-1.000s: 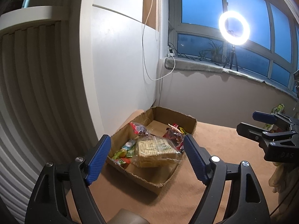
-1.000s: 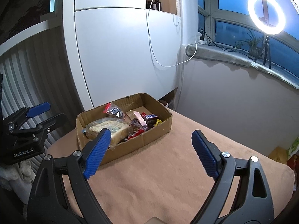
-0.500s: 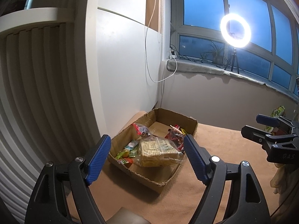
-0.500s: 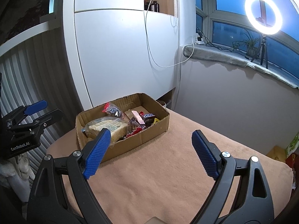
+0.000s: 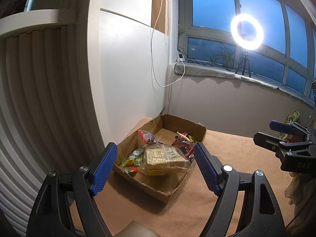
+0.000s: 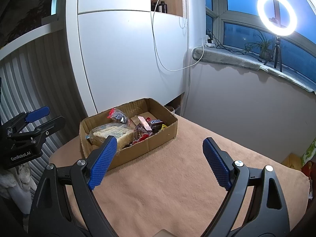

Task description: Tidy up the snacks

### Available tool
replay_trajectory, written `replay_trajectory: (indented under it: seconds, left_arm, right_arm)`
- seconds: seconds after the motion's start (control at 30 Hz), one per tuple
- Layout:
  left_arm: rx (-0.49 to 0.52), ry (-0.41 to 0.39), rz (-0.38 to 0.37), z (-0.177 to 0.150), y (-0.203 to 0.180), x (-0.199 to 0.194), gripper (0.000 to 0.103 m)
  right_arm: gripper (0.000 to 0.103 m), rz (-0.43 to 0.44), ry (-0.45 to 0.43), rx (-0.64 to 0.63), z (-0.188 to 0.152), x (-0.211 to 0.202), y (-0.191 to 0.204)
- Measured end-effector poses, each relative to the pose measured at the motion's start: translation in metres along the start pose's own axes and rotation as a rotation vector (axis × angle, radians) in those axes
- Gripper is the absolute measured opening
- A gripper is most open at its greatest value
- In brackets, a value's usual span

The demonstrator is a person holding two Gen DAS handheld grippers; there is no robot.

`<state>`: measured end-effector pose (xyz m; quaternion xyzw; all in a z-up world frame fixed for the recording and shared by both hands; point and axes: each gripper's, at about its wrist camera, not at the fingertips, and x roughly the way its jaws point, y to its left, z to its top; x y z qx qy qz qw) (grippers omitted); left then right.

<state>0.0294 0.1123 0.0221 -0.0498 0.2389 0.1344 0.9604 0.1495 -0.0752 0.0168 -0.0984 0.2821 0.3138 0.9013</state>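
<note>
An open cardboard box (image 5: 178, 119) (image 6: 150, 148) stands at the far left of a table under a tan cloth (image 6: 177, 187). In it lie a big clear bag of crackers (image 5: 164, 160) (image 6: 112, 131), a red-topped clear bag (image 5: 147, 137) (image 6: 118, 116), green candy packets (image 5: 130, 160) and a Snickers bar (image 6: 156, 121). My left gripper (image 5: 154, 148) hangs open just short of the box's near end, nothing between its blue pads. My right gripper (image 6: 159, 140) is open over the cloth, right of the box and empty. Each also shows in the other's view, the right gripper (image 5: 270, 131) and the left gripper (image 6: 50, 116).
A white cabinet (image 6: 128, 59) rises right behind the box, with a white cable (image 6: 158, 45) hanging down it. A slatted wall (image 5: 29, 98) is on the left. A lit ring light (image 5: 246, 31) stands on the windowsill. Green packets (image 5: 292, 118) lie beyond the table's right edge.
</note>
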Motion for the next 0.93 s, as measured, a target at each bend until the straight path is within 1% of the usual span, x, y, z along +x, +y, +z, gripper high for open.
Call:
replay_trajectory:
  seconds: [0.7, 0.93]
  left_arm:
    - [0.004, 0.000, 0.000, -0.0019, -0.0019, 0.0001, 0.080]
    - [0.016, 0.005, -0.013, -0.0036, -0.0054, 0.0018, 0.080]
  right_arm:
    - [0.091, -0.004, 0.009, 0.008, -0.0045, 0.0011, -0.0010]
    - [0.091, -0.013, 0.016, 0.014, -0.0061, 0.0042, -0.0018]
